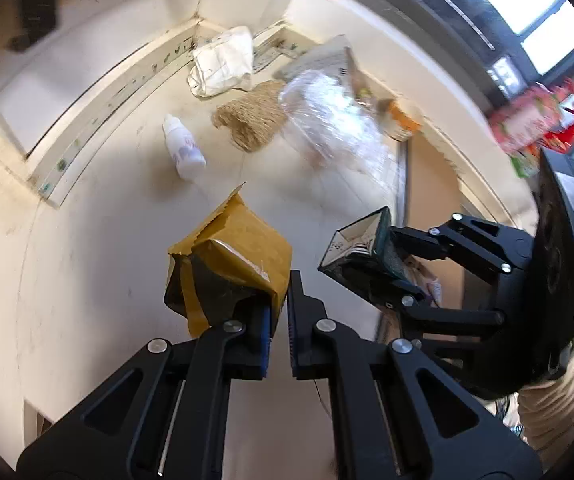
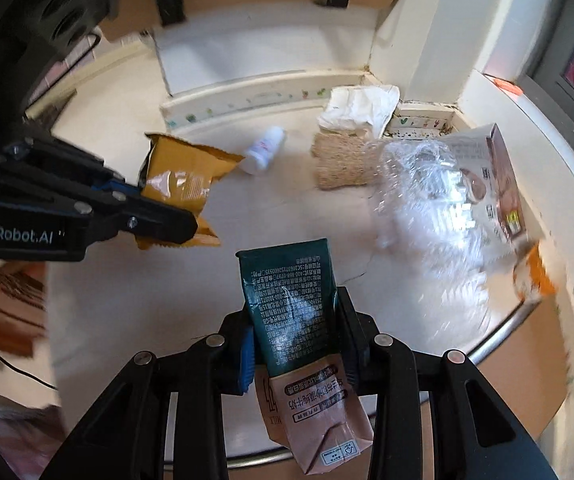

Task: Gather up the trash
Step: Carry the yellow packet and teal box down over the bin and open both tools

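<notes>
The left gripper (image 1: 278,316) pinched a yellow snack wrapper (image 1: 229,264), and the right gripper (image 2: 297,344) clamped a crushed green milk carton (image 2: 291,312) printed "MILK". Both of the 2 pieces hung above the white tabletop (image 1: 107,260). A small white bottle (image 1: 183,148), paper and clear plastic (image 1: 335,120) lay farther off. Likely next: carry both to a bin, none visible. "GenRobot.AI" marked the left gripper.

Bright window daylight, motion blur at right, strong fisheye edge warping.
</notes>
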Available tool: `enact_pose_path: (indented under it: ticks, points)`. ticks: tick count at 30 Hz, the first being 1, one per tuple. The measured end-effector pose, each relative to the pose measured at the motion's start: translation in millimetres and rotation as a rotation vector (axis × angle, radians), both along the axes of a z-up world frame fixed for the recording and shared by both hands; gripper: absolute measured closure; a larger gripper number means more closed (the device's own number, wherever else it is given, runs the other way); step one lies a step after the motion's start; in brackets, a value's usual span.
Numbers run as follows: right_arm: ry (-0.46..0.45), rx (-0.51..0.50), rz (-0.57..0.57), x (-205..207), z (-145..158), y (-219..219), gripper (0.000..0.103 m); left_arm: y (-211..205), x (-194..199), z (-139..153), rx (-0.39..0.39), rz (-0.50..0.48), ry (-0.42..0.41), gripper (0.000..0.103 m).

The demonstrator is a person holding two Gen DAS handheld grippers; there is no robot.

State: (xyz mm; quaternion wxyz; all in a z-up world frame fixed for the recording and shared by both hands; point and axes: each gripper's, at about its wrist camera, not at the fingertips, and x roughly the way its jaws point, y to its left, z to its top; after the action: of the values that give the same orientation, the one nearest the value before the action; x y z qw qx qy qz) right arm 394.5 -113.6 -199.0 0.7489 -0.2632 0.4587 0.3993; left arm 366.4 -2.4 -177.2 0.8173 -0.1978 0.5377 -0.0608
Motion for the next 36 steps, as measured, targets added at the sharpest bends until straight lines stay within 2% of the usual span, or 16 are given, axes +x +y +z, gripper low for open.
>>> enact_pose_path:
  ticks: [5,10,15,18,24,29,36]
  points:
    - [0.03,0.074,-0.072,-50.3,25.9,-10.9,0.069,4.7,-66.2,30.4,-0.015,-0.07,-0.072,0.099]
    - [0.055,0.138,-0.143,-115.9,48.9,-17.4,0.069,9.4,-142.5,52.1,0.012,-0.128,-0.119,0.099]
    - [0.099,0.198,-0.21,-188.9,61.9,-16.2,0.069,21.1,-216.4,57.3,0.022,-0.163,-0.119,0.099]
    - [0.121,0.227,-0.238,-236.4,61.9,-12.9,0.069,28.7,-257.2,49.2,0.015,-0.181,-0.094,0.099]
    - [0.158,0.229,-0.286,-312.0,34.9,-7.0,0.069,38.2,-319.8,10.9,0.025,-0.203,-0.022,0.099]
    - [0.219,0.22,-0.353,-362.6,-14.7,-7.1,0.069,42.0,-351.2,-33.0,0.037,-0.213,0.043,0.099]
    - [0.229,0.166,-0.419,-416.1,-95.3,-6.2,0.069,38.2,-377.9,-115.5,0.068,-0.247,0.124,0.098]
